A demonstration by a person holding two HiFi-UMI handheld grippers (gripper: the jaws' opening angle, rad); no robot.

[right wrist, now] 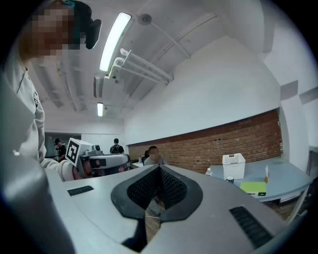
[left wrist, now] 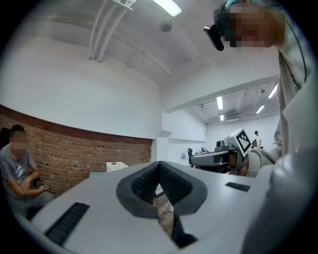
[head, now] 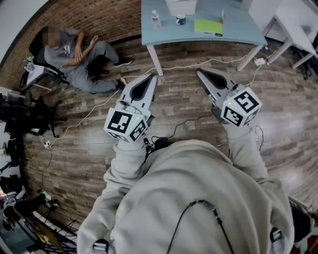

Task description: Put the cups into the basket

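Cup (head: 181,19) is standing upright on the blue table (head: 233,33), long axis vertical and mouth facing up. It is sitting just in front of the white basket (head: 181,6), with a bottle (head: 156,20) to its left and a green notebook (head: 207,26) to its right. Left gripper (head: 153,77) is pointing level toward the table, jaws pressed together on nothing. Right gripper (head: 199,73) is pointing the same way, fully closed and empty. Both are hanging over the wooden floor (head: 84,144), well short of the cup.
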